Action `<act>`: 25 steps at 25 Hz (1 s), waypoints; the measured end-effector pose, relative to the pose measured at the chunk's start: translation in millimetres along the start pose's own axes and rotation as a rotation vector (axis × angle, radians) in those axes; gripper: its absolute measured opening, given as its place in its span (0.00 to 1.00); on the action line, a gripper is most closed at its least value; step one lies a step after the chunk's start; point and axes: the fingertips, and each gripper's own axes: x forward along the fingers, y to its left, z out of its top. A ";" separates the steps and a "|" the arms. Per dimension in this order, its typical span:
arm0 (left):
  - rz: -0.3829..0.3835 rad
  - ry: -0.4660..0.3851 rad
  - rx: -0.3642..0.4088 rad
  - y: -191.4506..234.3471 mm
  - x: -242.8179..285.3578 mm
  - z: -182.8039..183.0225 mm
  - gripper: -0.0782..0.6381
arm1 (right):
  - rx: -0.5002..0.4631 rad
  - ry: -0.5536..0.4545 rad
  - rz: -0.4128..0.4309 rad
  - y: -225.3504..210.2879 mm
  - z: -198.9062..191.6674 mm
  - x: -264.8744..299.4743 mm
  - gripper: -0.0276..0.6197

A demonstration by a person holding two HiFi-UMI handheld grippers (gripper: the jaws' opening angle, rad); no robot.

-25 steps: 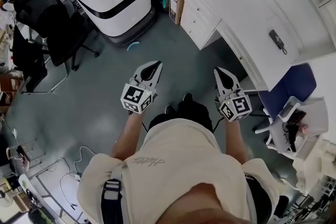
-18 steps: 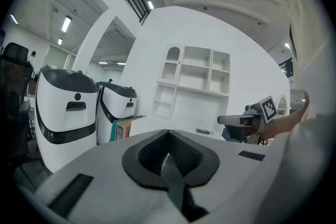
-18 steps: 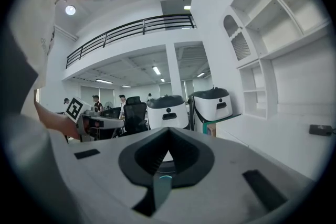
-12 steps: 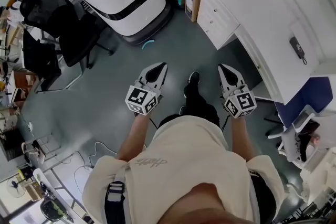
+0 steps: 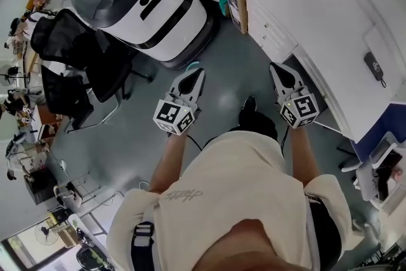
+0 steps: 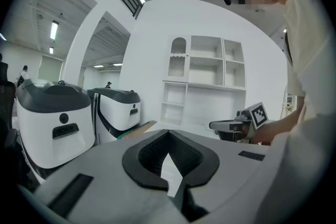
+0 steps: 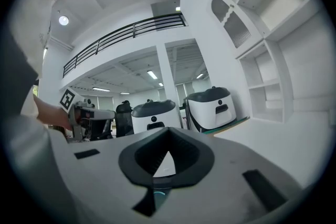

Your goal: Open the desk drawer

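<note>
Two white robot units (image 5: 136, 6) stand upper left. Two grippers hover over the floor: left gripper (image 5: 197, 74) and right gripper (image 5: 277, 68), both with jaws together, empty. One desk drawer unit (image 5: 269, 25), drawers closed, sits near the right gripper.

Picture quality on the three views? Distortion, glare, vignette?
Head view: strong fisheye, the white desk edge bows; pale sheen on the floor. Left gripper view: round black vignette, shut left tongs fill the bottom. Right gripper view: same vignette, ceiling lamp blooms.
</note>
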 end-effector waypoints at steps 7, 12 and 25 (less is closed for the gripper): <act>-0.009 0.024 0.059 18.1 61.4 15.0 0.11 | -0.016 0.001 0.019 -50.5 13.2 45.7 0.04; -0.054 0.039 0.069 15.6 88.2 13.0 0.11 | 0.009 -0.006 0.000 -66.0 12.5 60.5 0.03; -0.236 0.038 0.133 62.9 176.0 30.4 0.11 | 0.032 0.026 -0.166 -108.2 5.2 106.8 0.04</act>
